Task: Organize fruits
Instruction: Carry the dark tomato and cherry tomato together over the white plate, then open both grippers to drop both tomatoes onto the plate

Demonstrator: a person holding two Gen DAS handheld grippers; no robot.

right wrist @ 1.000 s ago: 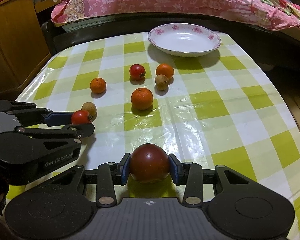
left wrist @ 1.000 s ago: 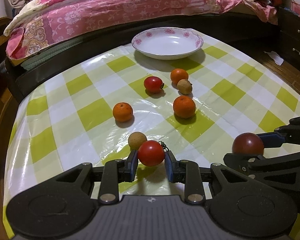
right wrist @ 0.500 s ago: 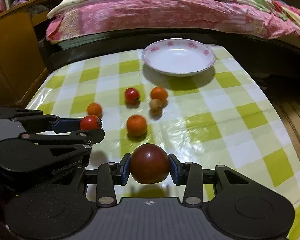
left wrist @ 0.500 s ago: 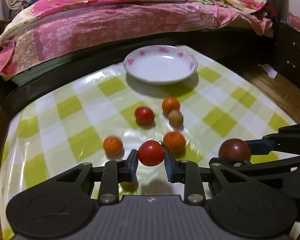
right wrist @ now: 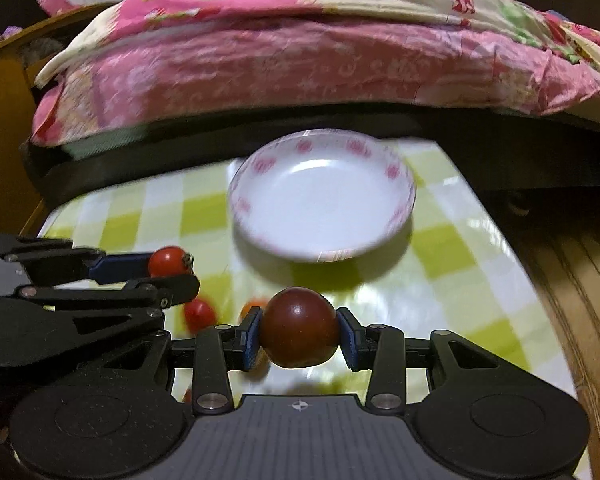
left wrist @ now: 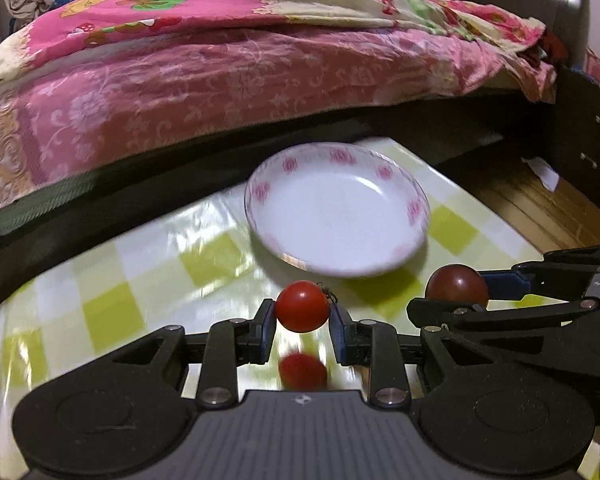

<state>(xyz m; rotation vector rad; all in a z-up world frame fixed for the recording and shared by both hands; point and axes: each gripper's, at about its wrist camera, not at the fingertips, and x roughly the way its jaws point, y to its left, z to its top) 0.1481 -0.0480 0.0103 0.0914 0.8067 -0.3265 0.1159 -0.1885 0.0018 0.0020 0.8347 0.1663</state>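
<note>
Red tomato (left wrist: 302,306) clamped between the pads of the left gripper (left wrist: 302,316), held above the desk (left wrist: 112,304); white plate (left wrist: 336,208) lies at 12 o'clock ahead of it, near the bed (left wrist: 220,60). Right gripper (right wrist: 299,330) is closed on a dark red tomato (right wrist: 299,327), plate again at 12 o'clock. Another tomato (right wrist: 199,315), blurred, sits on the desk at 10 o'clock from the right gripper.

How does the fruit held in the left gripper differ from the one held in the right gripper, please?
The small red tomato in the left gripper is bright red; the dark tomato in the right gripper is deep brownish red. The small red tomato looks smaller and shows a stem stub; the dark tomato shows none. Both are round, glossy, clamped between fingers and held just short of the plate.
</note>
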